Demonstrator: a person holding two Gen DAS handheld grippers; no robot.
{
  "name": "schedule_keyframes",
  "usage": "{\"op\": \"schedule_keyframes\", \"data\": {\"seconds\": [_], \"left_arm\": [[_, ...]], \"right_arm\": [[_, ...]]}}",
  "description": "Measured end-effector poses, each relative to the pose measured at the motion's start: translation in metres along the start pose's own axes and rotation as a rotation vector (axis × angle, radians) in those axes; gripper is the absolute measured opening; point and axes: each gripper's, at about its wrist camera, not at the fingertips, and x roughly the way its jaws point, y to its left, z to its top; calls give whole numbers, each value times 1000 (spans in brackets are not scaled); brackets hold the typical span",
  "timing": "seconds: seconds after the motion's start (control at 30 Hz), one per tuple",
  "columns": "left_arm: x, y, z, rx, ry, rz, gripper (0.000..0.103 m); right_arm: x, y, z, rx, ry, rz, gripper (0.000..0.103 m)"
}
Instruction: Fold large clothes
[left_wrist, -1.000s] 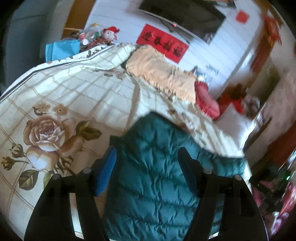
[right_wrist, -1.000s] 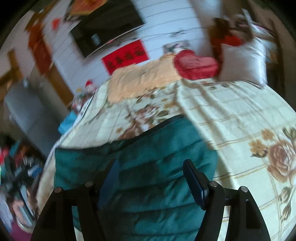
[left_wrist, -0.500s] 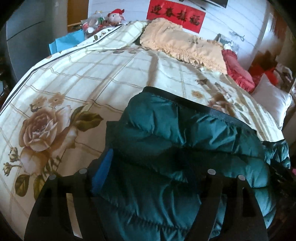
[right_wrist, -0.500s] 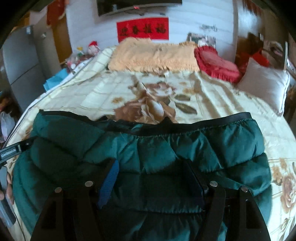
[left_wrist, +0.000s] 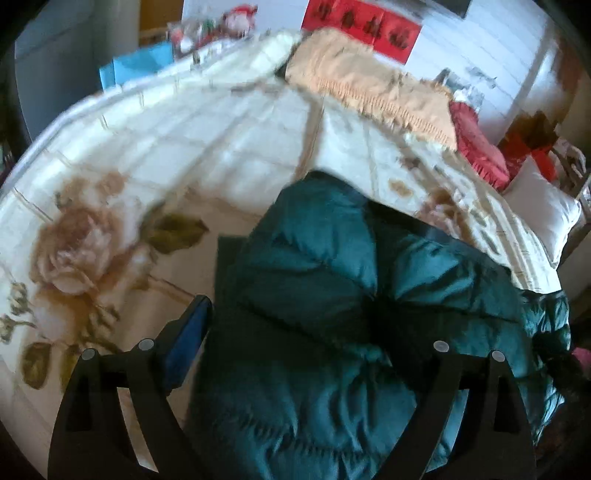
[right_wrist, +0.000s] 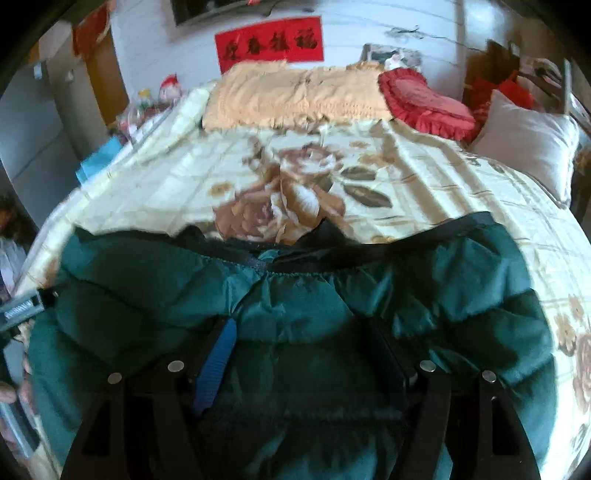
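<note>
The dark green puffer jacket (right_wrist: 295, 321) lies in a heap at the near edge of the bed (right_wrist: 424, 184), on the cream quilt with its big printed roses, well short of the orange fringed blanket (right_wrist: 295, 96) and red cushion (right_wrist: 428, 103) up by the headboard. Both tools are down on it. The left gripper (left_wrist: 306, 354) has just been opening its jaws and now stands wide, the padded cloth bulging up between the fingers but with the blue pad on one side clear of it, so I'd say it has let go. The right gripper (right_wrist: 303, 365) has its jaws about halfway apart with a thick wad of jacket filling the gap; it looks to be pinching that wad, the fabric pressed against both fingers. This garment will handle as light and very soft, puffy with trapped air, and its shiny shell is likely slippery, so a shallow pinch would slide off. It will spring back from any crease unless pressed flat. The better places to take hold, to my eye, are the firm stitched edges: the black elastic hem band (right_wrist: 424, 243) along the far side, or a quilting seam, rather than the middle of a puffed panel.
</note>
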Motion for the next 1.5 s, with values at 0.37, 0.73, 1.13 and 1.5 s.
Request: {"op": "schedule_keyframes", "data": {"seconds": [0.37, 0.73, 1.13, 1.5], "left_arm": [[-12, -56, -1, 171, -62, 15, 90], [32, -64, -3, 213, 13, 88, 91], [35, -64, -6, 220, 4, 84, 93], [39, -65, -8, 215, -2, 78, 93]], "right_arm": [[-14, -55, 8, 36, -23, -172, 70], [31, -80, 3, 91, 22, -164, 75], [-46, 4, -1, -25, -59, 47, 75], [33, 47, -12, -91, 66, 45, 65]]}}
